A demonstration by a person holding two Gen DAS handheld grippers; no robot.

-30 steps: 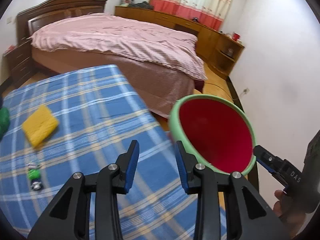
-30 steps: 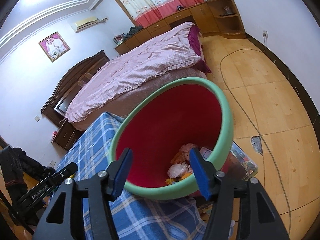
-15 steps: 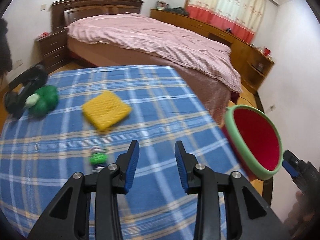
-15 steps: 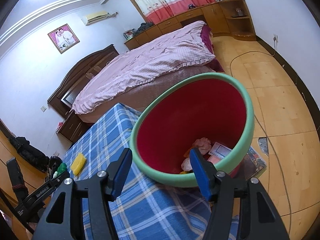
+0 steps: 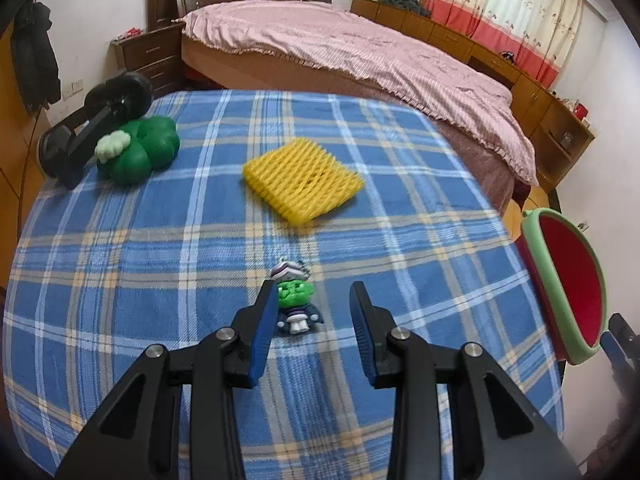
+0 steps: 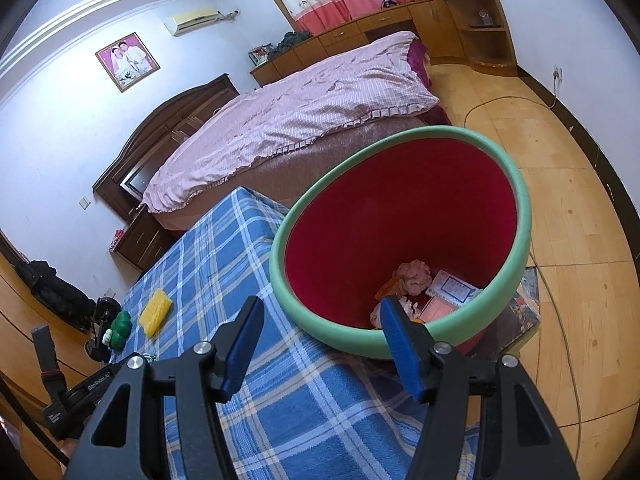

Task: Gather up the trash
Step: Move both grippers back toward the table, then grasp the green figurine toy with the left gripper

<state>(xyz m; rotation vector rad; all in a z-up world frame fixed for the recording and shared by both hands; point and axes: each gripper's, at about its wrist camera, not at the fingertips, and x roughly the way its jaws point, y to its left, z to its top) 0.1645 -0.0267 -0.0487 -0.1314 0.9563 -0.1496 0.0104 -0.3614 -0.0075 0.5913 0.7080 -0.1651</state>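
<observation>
Table (image 5: 120, 280), draped in blue plaid cloth, standing beside the pink-covered bed (image 5: 360, 52).

Left gripper (image 5: 314, 300): fingers spread wide, nothing between them touching either pad; held low over the near middle of the table. Small figurine (image 5: 295, 300) with a green face lies on the cloth just inside the left finger, close to it; contact cannot be told.

Yellow foam net (image 5: 303, 178): flat, squarish, at the middle of the table, well beyond the figurine and apart from it.

Green plush toy (image 5: 138, 152) with a white tuft: near the far left corner, touching a black device (image 5: 92, 124) that lies along that corner.

Right gripper (image 6: 320, 320): fingers spread wide, holding nothing; poised above the right edge of the table, facing the bin.

Trash bin (image 6: 404, 344): red inside, pale green rim, standing off the right edge of the table, just beside it. In the bottom lie crumpled pinkish scraps (image 6: 414, 276) and a printed paper packet (image 6: 452, 288), with an orange bit between; some of this is hidden by the right finger.

Wooden floor (image 6: 580, 240) extends beyond the bin, with a thin cable running across it.
</observation>
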